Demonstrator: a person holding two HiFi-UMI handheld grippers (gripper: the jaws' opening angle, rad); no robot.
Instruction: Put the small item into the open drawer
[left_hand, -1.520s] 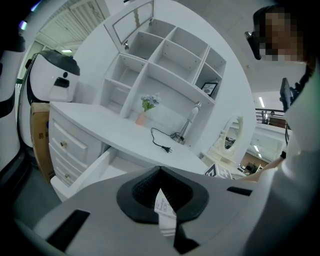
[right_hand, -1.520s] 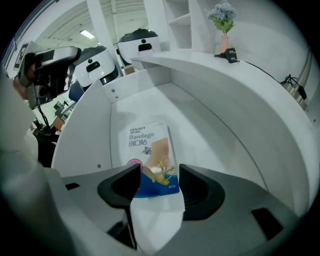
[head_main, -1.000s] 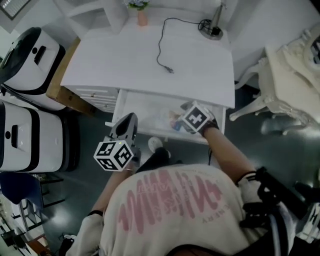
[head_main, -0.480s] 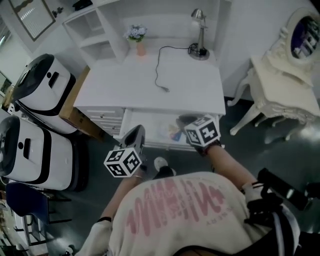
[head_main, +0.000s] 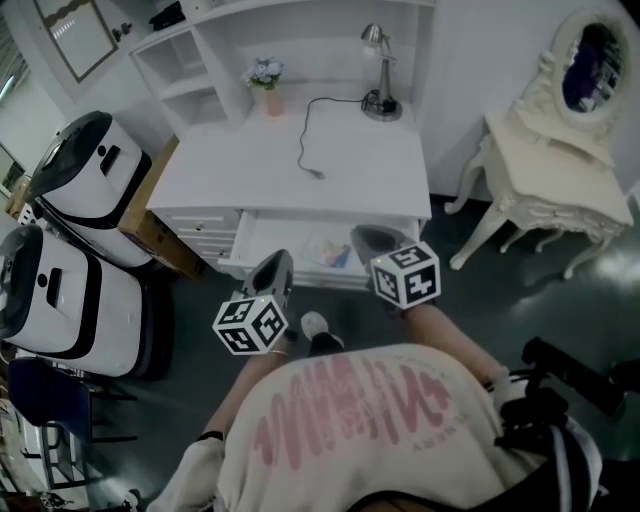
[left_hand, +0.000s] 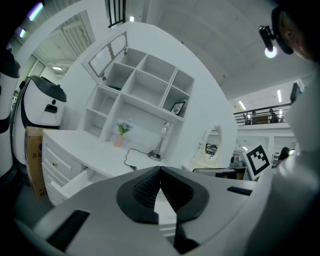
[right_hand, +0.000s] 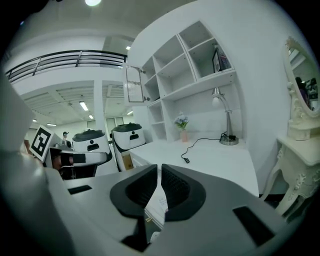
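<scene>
Two grippers hang side by side in front of the white desk (head_main: 330, 165), both held just over the front of its open drawer (head_main: 275, 235). The left gripper (left_hand: 160, 169) has its jaws clenched tip to tip with nothing between them, and it sits at the drawer's left end. The right gripper (right_hand: 160, 170) is at the right end, its jaws closing to a hairline gap, and they too hold nothing. The small item (head_main: 335, 252), a bit of colour against the pale bottom, lies inside the drawer, between the two grippers and clear of both. On the desktop stand a lamp (head_main: 378, 70) and a little flower pot (head_main: 266, 88), with a loose black cable (head_main: 303, 140) trailing across.
</scene>
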